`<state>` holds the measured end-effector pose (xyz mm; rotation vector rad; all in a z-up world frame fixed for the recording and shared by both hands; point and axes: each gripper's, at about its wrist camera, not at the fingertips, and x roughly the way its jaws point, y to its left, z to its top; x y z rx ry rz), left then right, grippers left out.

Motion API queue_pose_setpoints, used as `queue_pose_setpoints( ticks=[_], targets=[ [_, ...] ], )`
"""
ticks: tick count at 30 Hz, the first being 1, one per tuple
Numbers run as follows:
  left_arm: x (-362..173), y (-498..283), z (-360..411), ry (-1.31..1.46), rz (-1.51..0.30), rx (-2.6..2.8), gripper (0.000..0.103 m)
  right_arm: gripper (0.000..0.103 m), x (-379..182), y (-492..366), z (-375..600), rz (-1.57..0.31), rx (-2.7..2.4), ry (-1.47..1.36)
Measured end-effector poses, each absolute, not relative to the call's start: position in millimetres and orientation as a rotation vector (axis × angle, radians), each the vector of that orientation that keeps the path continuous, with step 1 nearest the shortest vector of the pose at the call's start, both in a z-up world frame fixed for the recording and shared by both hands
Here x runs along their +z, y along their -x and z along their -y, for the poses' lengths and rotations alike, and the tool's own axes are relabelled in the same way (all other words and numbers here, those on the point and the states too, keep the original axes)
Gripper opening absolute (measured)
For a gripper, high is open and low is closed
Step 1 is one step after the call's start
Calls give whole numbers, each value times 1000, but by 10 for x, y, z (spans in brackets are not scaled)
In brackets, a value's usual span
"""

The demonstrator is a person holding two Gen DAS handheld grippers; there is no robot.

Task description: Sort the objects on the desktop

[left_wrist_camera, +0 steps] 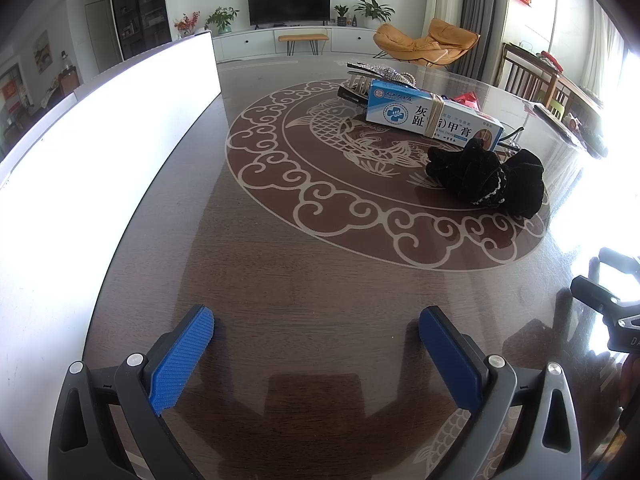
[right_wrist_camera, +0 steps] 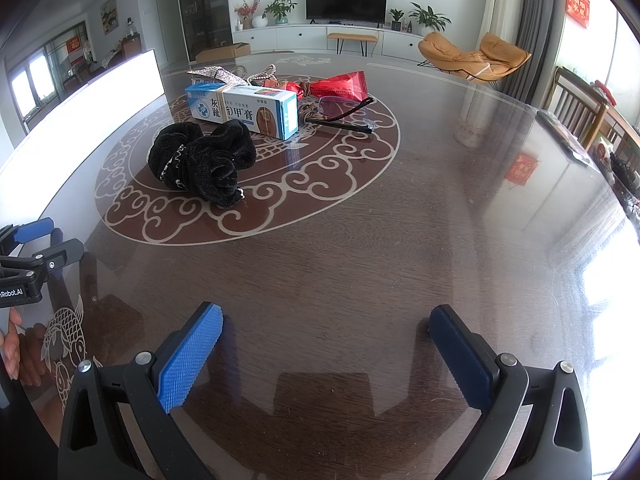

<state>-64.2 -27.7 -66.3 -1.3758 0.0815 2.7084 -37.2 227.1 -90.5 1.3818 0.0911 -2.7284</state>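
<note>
Scrunchie [right_wrist_camera: 202, 162] lies nearest on the table [right_wrist_camera: 360, 248], ahead-left of my right gripper [right_wrist_camera: 326, 354], ahead-right of my left gripper [left_wrist_camera: 316, 354]; ointment box [right_wrist_camera: 244, 110] slants behind it; both tongs released, empty.

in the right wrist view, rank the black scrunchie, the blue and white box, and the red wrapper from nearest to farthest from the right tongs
1. Black scrunchie: nearest the right tongs, ahead and left.
2. Blue and white box: just behind the scrunchie.
3. Red wrapper: farthest, behind the box, toward the right.
</note>
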Motion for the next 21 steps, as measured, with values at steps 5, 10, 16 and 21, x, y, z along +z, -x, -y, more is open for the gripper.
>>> queue_pose_setpoints(
  ticks=[5, 10, 16, 21],
  targets=[
    [-665, 643, 276, 1376, -81, 2708, 103, 103, -906, 372, -2271, -91, -2729, -1382],
    [-664, 639, 276, 1376, -81, 2708, 103, 103, -903, 372, -2269, -89, -2732, -1382],
    [-666, 639, 275, 1375, -80, 2709, 103, 103, -859, 506, -2227, -48, -2668, -1356],
    [-662, 639, 273, 1375, -79, 2708, 103, 103, -614, 943, -2246, 34, -2822, -1304]
  ],
)
